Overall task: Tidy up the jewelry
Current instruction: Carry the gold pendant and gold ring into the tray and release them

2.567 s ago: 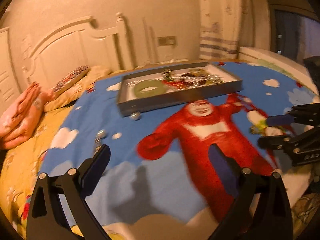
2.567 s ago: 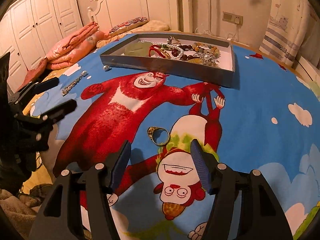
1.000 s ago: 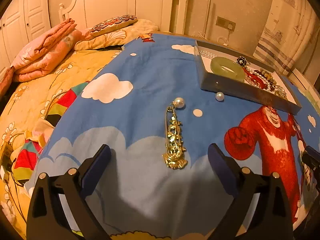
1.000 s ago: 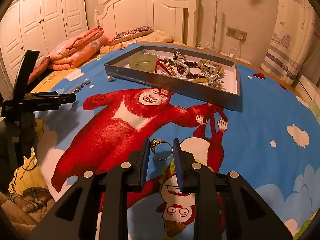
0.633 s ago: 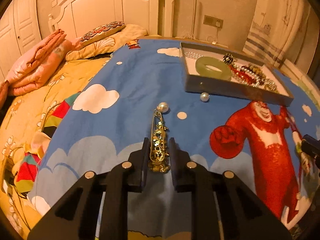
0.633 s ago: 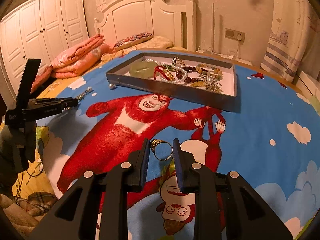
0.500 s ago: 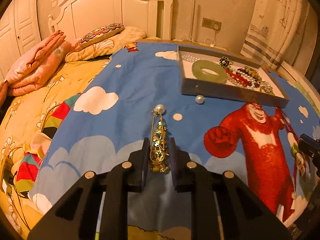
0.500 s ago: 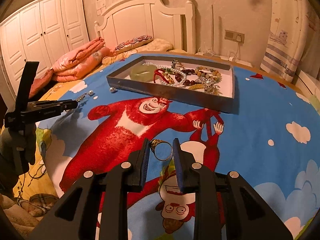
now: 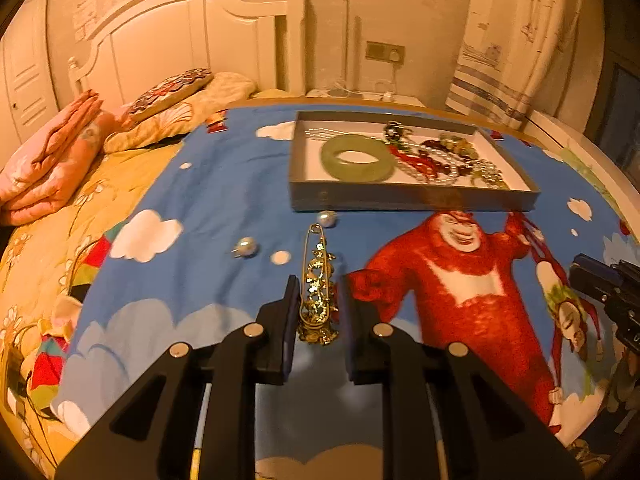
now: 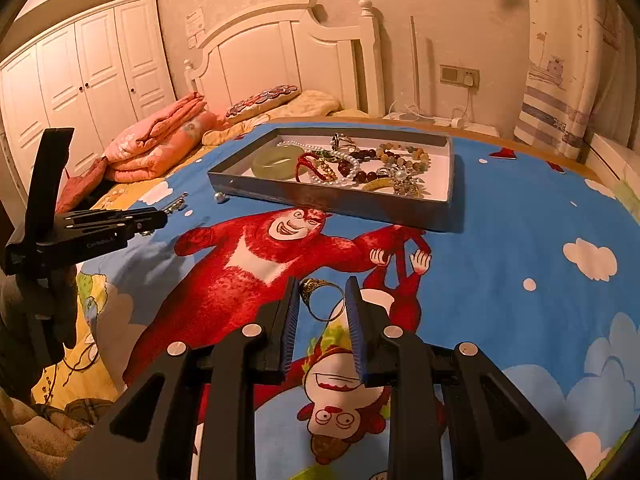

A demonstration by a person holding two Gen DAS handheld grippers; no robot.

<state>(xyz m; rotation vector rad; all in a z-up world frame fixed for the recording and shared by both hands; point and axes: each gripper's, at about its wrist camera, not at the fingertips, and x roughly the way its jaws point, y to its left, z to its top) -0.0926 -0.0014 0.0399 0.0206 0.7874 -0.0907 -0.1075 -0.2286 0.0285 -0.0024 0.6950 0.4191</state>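
Note:
My left gripper (image 9: 318,294) is shut on a gold brooch pin (image 9: 318,288) and holds it above the blue cartoon blanket (image 9: 224,184). My right gripper (image 10: 322,300) is shut on a gold ring (image 10: 322,298), lifted a little above the blanket. The grey jewelry tray (image 9: 412,198) lies ahead, with a green jade bangle (image 9: 358,152) and several bead strings inside; it also shows in the right wrist view (image 10: 332,198). The left gripper (image 10: 160,216) shows at the left of the right wrist view.
Two loose pearls (image 9: 246,246) (image 9: 326,218) lie on the blanket in front of the tray. Folded pink quilts (image 9: 48,152) and a pillow (image 9: 172,90) lie at the left by the white headboard (image 9: 192,40). A curtain (image 9: 516,48) hangs at the right.
Both grippers closed, the left on the brooch pin and the right on the ring. The left gripper has since lifted the pin off its pearl and carried it toward the tray.

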